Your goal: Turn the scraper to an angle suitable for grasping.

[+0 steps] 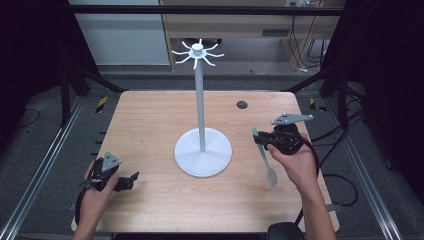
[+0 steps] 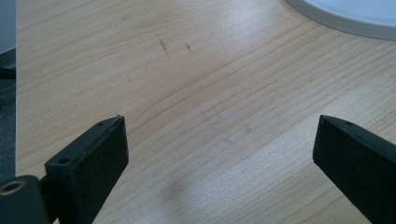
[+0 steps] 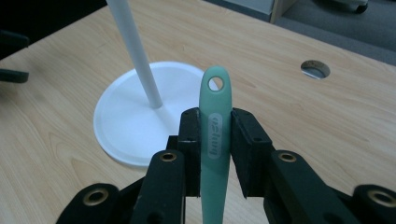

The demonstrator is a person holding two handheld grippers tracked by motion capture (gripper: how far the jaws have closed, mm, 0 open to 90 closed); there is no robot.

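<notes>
A pale green spatula [image 3: 215, 126] with a hole in its handle end is clamped between the jaws of my right gripper [image 3: 215, 140]. In the high view that right gripper [image 1: 262, 140] is lifted over the table's right side, and the spatula [image 1: 267, 167] hangs down from it with its blade lowest. A white stand [image 1: 200, 100] with a round base [image 1: 190, 162] and hooks at its top rises at the table's middle, left of the spatula. My left gripper [image 1: 131, 178] rests open near the front left, over bare wood [image 2: 219, 126].
The wooden table [image 1: 150, 120] has a round cable hole [image 1: 242, 105] at its back right. Dark frame rails run along both sides of the table. The stand's base rim [image 2: 345, 23] lies ahead of the left gripper.
</notes>
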